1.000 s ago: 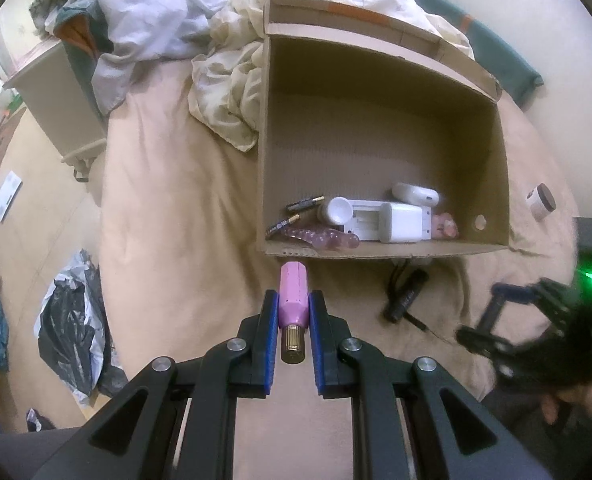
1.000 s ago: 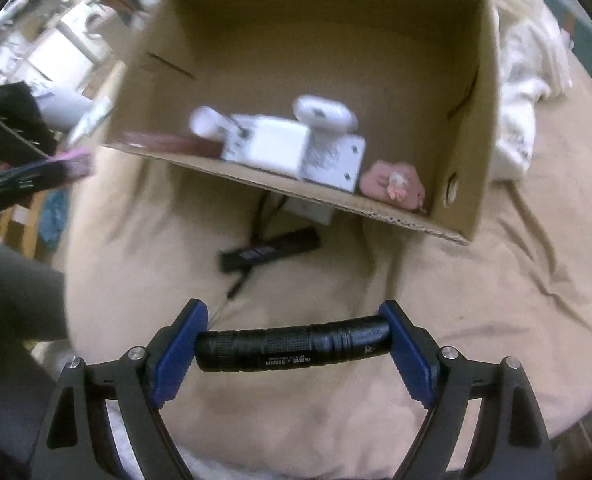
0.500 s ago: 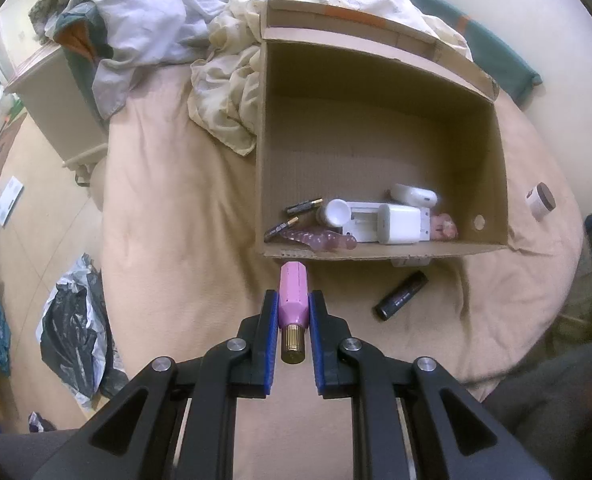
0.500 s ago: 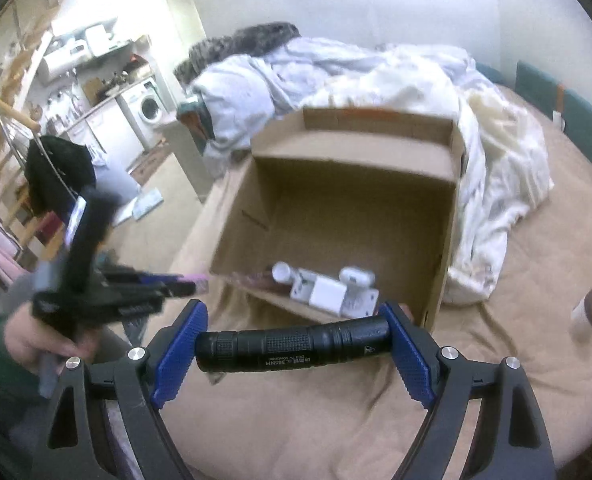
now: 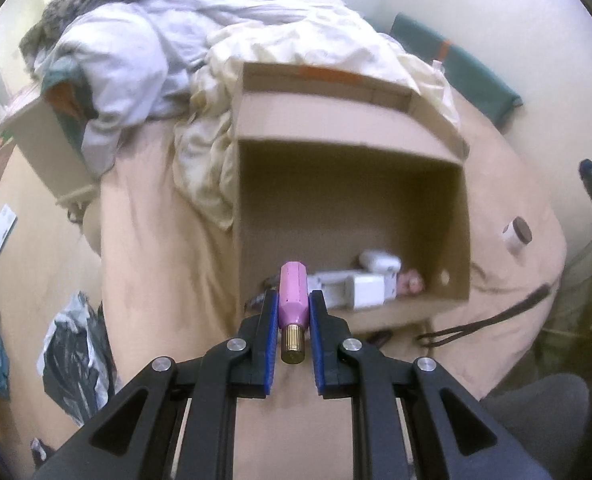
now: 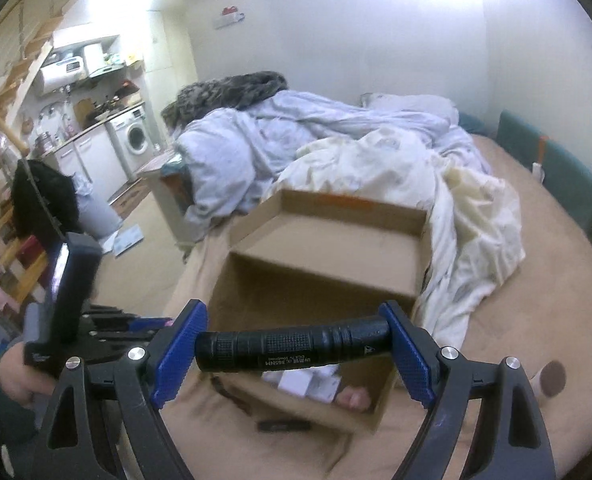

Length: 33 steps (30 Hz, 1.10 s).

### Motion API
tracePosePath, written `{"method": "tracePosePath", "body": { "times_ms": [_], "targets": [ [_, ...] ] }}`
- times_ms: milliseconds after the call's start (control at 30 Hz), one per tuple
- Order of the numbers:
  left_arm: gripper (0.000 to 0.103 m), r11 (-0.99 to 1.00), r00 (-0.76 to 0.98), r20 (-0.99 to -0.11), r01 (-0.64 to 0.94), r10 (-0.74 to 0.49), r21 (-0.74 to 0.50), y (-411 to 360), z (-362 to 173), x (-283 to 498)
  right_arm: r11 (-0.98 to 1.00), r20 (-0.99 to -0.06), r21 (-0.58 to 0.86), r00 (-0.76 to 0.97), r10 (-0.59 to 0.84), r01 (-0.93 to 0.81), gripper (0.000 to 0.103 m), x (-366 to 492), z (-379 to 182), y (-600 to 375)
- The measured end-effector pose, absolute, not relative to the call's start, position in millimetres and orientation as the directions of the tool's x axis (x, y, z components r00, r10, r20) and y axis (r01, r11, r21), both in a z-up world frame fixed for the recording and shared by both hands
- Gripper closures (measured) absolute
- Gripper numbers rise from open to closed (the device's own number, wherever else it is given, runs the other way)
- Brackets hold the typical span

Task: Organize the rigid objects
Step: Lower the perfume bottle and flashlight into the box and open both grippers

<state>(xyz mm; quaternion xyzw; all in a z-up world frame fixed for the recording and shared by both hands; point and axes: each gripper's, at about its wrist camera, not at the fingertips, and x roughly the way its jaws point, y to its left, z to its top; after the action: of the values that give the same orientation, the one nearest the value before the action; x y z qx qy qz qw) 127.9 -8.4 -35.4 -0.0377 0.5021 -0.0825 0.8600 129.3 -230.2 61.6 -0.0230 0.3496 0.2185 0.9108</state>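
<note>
My left gripper (image 5: 292, 312) is shut on a pink tube with a gold end (image 5: 293, 300), held over the near edge of the open cardboard box (image 5: 347, 200) on the bed. The box holds white items (image 5: 359, 288) and a small pink thing (image 5: 409, 282). My right gripper (image 6: 292, 344) is shut on a black flashlight (image 6: 292, 346), held crosswise end to end between its pads, above the near side of the same box (image 6: 319, 268). The left gripper also shows in the right wrist view (image 6: 96, 328), at the left.
A small black object (image 6: 284, 425) lies on the tan sheet in front of the box. A white jar with a brown lid (image 5: 516, 236) stands to the box's right. Crumpled bedding (image 5: 216, 80) lies behind and left of the box. A black cord (image 5: 483, 322) lies at the right.
Both grippers have risen and tilted up. The left gripper with the pink tube has moved forward to the box's near edge. The right gripper with the flashlight now looks across the room over the box.
</note>
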Motion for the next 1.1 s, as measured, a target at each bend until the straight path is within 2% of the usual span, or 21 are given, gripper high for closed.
{"method": "tracePosePath", "body": {
  "times_ms": [167,500,833,1100],
  "targets": [
    [0.089,0.987,0.486,-0.860,0.119,-0.156,-0.112,-25.6,-44.4,162.6,0.920,-0.686,0.137,0.635,0.355,-0.366,0.010,160.0,27.3,-230.1],
    [0.089,0.991,0.362,-0.925,0.111,-0.116,-0.081,-41.2,-128.4,184.5,0.933,-0.846,0.200,0.428,0.318,-0.298,0.010,185.0,-106.3,-217.0],
    [0.089,0.995,0.296,-0.950,0.059,-0.097,-0.083,-30.4,-153.6,188.6,0.930,-0.905,0.212,0.299,0.303,-0.300,0.010,191.4,-143.3,-201.1],
    [0.089,0.996,0.310,-0.948,0.077,-0.065,-0.043,-35.3,-152.3,188.3,0.937,-0.902,0.225,0.307,0.303,-0.267,0.010,197.4,-141.7,-205.2]
  ]
}}
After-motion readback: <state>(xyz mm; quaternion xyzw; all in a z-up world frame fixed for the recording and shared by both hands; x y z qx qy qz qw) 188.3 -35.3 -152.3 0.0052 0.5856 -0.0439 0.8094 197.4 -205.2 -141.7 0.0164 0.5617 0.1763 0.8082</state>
